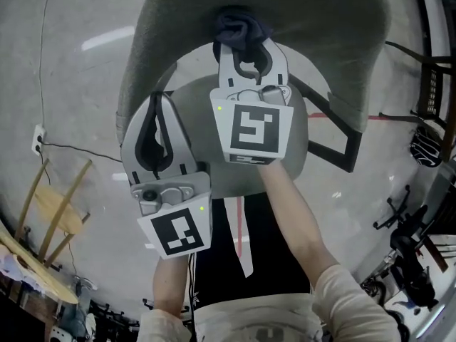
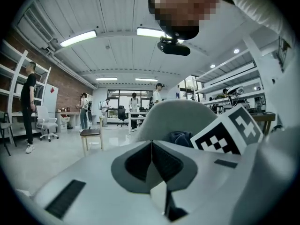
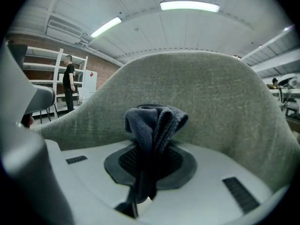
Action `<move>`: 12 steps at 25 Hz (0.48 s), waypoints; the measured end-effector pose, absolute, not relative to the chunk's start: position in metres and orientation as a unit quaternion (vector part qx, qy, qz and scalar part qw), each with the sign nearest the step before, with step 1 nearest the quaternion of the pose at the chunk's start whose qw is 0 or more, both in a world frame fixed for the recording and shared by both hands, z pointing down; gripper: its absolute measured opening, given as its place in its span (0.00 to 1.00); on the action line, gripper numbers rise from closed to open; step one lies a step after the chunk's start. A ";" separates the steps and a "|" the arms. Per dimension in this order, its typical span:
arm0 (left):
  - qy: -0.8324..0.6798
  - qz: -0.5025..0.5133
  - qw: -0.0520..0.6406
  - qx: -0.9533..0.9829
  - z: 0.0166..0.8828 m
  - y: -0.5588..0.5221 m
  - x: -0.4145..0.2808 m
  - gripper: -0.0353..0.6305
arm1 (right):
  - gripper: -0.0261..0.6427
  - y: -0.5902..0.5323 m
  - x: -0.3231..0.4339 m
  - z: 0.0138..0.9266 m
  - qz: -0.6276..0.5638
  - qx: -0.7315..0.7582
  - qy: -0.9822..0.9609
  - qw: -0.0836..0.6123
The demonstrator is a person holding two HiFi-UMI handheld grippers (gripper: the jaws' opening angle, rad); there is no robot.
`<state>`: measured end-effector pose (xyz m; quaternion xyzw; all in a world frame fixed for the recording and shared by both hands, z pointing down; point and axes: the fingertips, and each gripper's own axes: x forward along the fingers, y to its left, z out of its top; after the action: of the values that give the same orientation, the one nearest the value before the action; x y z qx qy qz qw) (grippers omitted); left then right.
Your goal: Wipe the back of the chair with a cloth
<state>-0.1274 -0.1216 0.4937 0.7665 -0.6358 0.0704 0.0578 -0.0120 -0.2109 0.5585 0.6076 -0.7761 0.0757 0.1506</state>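
Your right tool (image 3: 149, 163) clamps the cloth (image 3: 153, 121) at the chair back (image 3: 220, 97); your left tool (image 2: 151, 161) is closed, empty.

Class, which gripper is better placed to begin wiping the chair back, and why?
Right. The right gripper is shut on the dark cloth, close in front of the chair back. The left gripper is shut and empty, off to the side.

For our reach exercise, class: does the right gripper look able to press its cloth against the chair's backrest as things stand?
Probably yes: the right gripper, shut on the cloth, faces the backrest with nothing between.
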 end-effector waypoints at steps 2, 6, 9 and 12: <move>-0.625 0.072 0.058 0.775 0.494 -0.123 -0.119 0.08 | 0.13 -0.211 0.007 0.559 0.078 0.630 -0.757 0.153; -0.600 0.076 0.058 0.795 0.495 -0.126 -0.101 0.08 | 0.13 -0.209 0.046 0.559 0.075 0.668 -0.722 0.165; -0.588 0.076 0.055 0.804 0.496 -0.127 -0.084 0.08 | 0.13 -0.206 0.072 0.560 0.072 0.688 -0.702 0.169; -0.568 0.077 0.054 0.817 0.496 -0.131 -0.064 0.08 | 0.13 -0.199 0.102 0.561 0.081 0.716 -0.673 0.167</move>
<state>-0.0637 -0.1311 0.4964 0.8174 -0.5683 0.0769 0.0541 0.1019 -0.1986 0.5615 0.7163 -0.6726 0.0806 0.1672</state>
